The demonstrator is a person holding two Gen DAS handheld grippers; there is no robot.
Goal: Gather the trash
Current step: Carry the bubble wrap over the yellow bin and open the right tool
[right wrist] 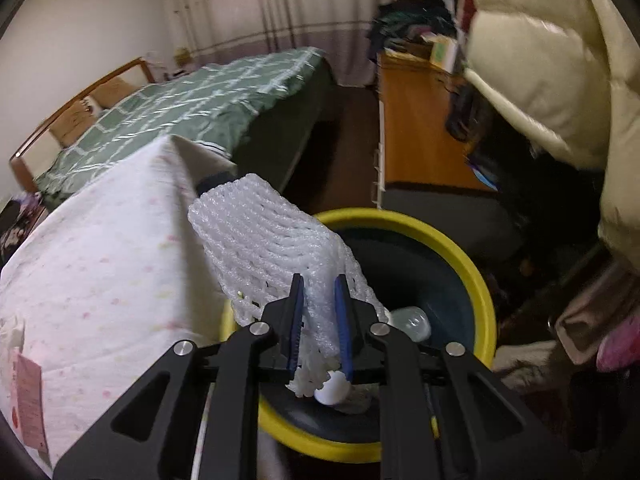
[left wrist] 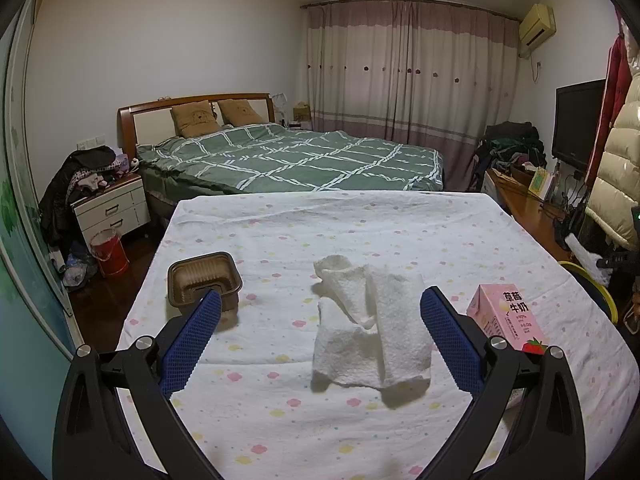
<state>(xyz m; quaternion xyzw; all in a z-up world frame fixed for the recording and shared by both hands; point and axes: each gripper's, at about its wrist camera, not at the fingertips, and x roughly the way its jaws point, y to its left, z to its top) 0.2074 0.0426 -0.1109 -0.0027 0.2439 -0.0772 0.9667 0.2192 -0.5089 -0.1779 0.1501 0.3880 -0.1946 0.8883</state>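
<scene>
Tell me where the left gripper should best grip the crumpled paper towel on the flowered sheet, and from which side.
Probably the raised fold ridge down the middle of the paper towel, coming from above and slightly in front. The towel lies loosely bunched between the open left gripper fingers, and its flat edges hug the sheet, so pinching the standing crease should catch more layers.

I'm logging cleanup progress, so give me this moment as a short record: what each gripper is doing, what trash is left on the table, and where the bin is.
left gripper: open, empty, over the paper towel
right gripper: shut on white foam net, held above the bin
bin: yellow rim, dark inside, beside the table, some items already in it
left on table: paper towel, brown plastic tray, pink milk carton
</scene>
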